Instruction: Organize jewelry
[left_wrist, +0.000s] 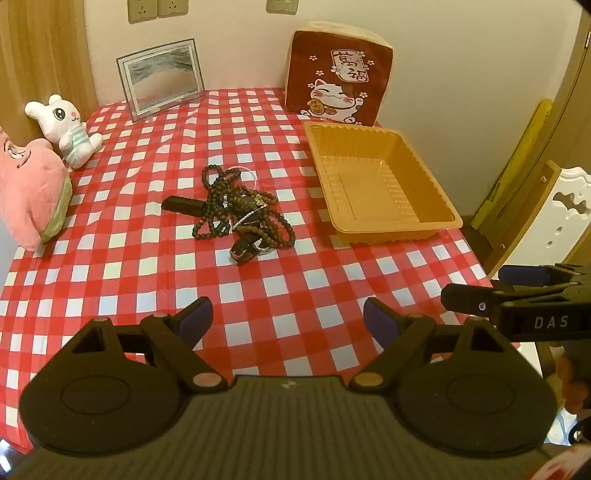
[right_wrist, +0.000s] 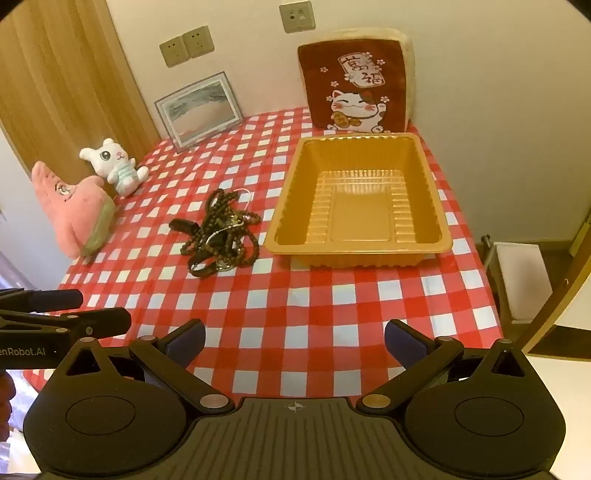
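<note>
both grippers (left_wrist: 288, 317) (right_wrist: 293, 338) hover, jaws apart and empty, over a checkered surface (left_wrist: 295, 295) bearing tangled beads (left_wrist: 240, 206) beside a tray (left_wrist: 384, 184).

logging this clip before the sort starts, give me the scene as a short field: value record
surface: table with red-and-white checked cloth
jewelry: tangled pile of dark bead strands, loose on the cloth, left of the tray
tray: orange plastic tray, nothing in it
left gripper: jaws open, holding nothing
right gripper: jaws open, holding nothing
backdrop: cat cushion, picture frame, white plush, pink plush
</note>
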